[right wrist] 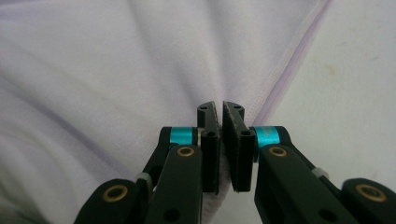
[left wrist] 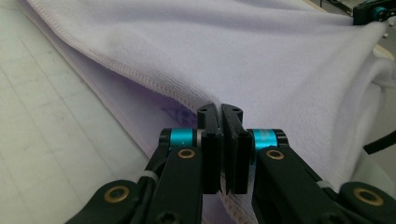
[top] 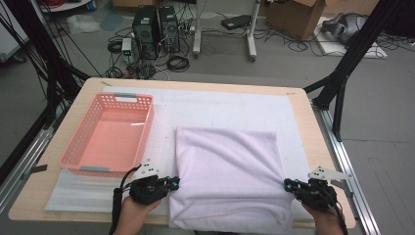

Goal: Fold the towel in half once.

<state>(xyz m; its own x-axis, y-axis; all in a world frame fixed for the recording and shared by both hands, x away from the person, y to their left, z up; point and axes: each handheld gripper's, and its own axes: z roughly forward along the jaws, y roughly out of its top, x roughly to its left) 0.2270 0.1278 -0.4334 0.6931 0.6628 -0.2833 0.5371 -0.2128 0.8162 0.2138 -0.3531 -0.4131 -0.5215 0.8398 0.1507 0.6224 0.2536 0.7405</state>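
A folded lilac towel [top: 227, 176] lies on the white mat near the table's front edge. My left gripper [top: 172, 185] grips its left edge, and in the left gripper view the jaws [left wrist: 221, 112] are shut on the towel's [left wrist: 261, 60] stitched hem. At the towel's right edge my right gripper [top: 288, 185] is shut on the cloth; the right gripper view shows the towel [right wrist: 116, 70] puckering into folds at the gripper [right wrist: 220, 108]. The other gripper [left wrist: 371, 11] appears at the far corner of the left gripper view.
A pink plastic basket [top: 78, 147], with nothing in it, stands on the white mat [top: 230, 105] to the left of the towel. The wooden table's edge [top: 313, 122] runs along the right. Computers, cables and boxes sit on the floor beyond the table.
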